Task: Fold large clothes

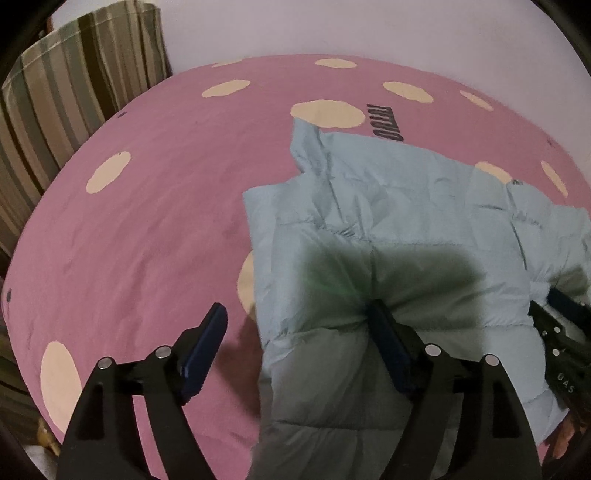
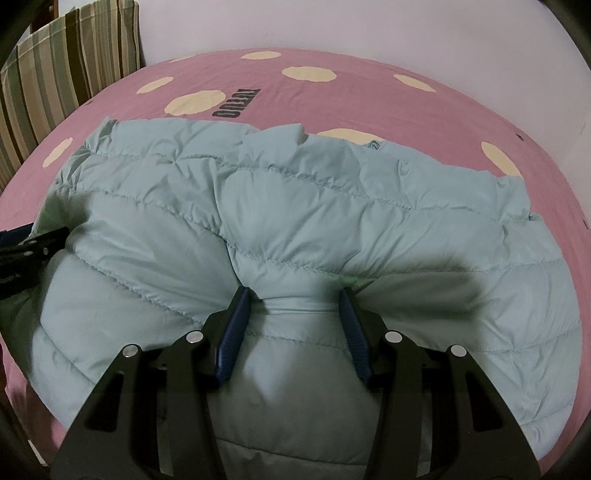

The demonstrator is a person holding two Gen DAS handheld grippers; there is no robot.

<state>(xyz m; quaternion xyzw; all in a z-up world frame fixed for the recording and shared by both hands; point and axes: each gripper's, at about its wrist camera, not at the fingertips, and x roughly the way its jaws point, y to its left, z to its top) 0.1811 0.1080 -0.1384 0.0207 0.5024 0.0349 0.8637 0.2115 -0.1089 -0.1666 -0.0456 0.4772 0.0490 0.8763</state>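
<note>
A pale blue quilted puffer jacket [image 2: 295, 206] lies crumpled on the pink bed; in the left wrist view the jacket [image 1: 388, 206] fills the right half. My right gripper [image 2: 294, 291] is shut on a bunched fold of its near edge, the padding squeezed between both blue pads. My left gripper [image 1: 297, 308] stands open and wide. Its right finger [image 1: 388, 343] presses against the jacket's left part, while its left finger [image 1: 207, 339] hangs over bare sheet. The jacket's left edge lies between the two, not pinched.
The pink sheet [image 1: 147, 221] with cream dots and dark lettering [image 2: 236, 105] covers the bed. A striped cushion [image 1: 66, 103] stands at the far left corner against a white wall [image 2: 369, 26]. The right gripper's body [image 1: 561, 332] shows at the left view's right edge.
</note>
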